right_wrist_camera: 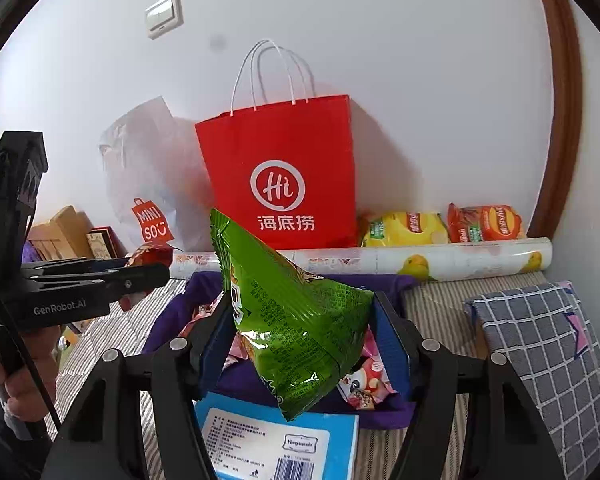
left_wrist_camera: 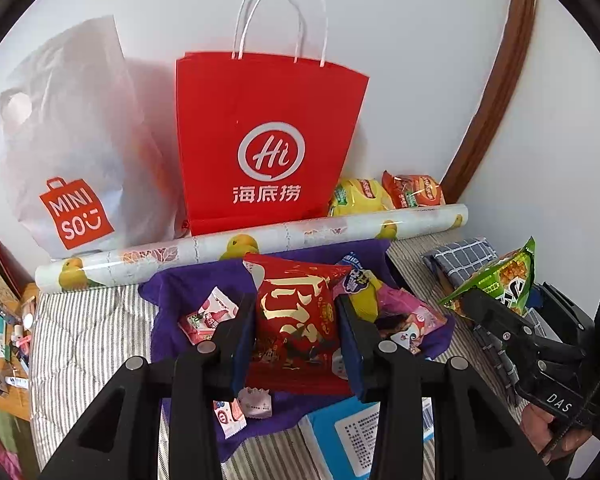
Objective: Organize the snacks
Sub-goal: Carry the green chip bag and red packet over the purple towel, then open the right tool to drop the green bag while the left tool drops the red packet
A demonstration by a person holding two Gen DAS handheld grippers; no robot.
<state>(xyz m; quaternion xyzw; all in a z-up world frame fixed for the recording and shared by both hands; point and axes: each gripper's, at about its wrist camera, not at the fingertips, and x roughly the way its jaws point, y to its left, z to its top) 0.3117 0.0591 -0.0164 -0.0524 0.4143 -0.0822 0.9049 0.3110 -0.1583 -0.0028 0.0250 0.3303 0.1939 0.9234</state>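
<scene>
Two carrier bags stand against the wall: one red paper bag [left_wrist_camera: 268,140] and one white Miniso plastic bag [left_wrist_camera: 72,152]. Two chip packets lie behind one patterned roll [left_wrist_camera: 260,240]: one yellow packet [right_wrist_camera: 404,228], one orange packet [right_wrist_camera: 486,224]. Each gripper holds one snack packet: one red packet [left_wrist_camera: 296,320], one green packet [right_wrist_camera: 292,316].

Glossy foil green snack packet [right_wrist_camera: 296,320], matt red paper bag [right_wrist_camera: 280,168], striped cloth bedding [left_wrist_camera: 96,332].

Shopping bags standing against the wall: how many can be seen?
2. The red paper bag stands in the middle against the wall, behind the patterned roll. The white Miniso plastic bag leans to its left. Others may be hidden behind them.
</scene>
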